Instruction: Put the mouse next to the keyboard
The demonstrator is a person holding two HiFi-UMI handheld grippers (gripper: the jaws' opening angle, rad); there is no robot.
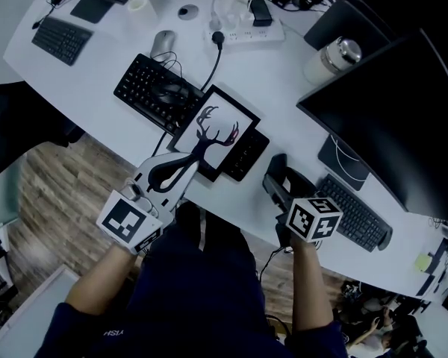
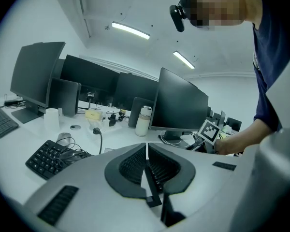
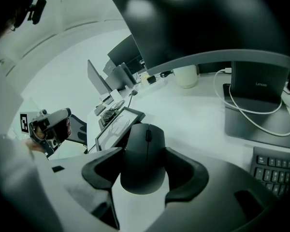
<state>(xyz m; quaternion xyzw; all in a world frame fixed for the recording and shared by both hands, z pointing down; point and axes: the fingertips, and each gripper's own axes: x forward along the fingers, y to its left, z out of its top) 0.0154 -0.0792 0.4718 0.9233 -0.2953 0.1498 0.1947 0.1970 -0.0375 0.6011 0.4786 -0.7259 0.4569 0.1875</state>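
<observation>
A black mouse sits between the jaws of my right gripper, and both pads press its sides. In the head view the mouse and right gripper are near the desk's front edge. To their right, under the monitor, lies a black keyboard, whose corner also shows in the right gripper view. To their left, another black keyboard lies partly under a tablet with a deer picture. My left gripper hovers over the tablet's near corner. Its jaws are shut and hold nothing.
A silver mouse and tangled cables lie by the left keyboard. Behind them are a power strip and a white flask. A large monitor overhangs the right side, with its stand base and cable close by. A third keyboard is far left.
</observation>
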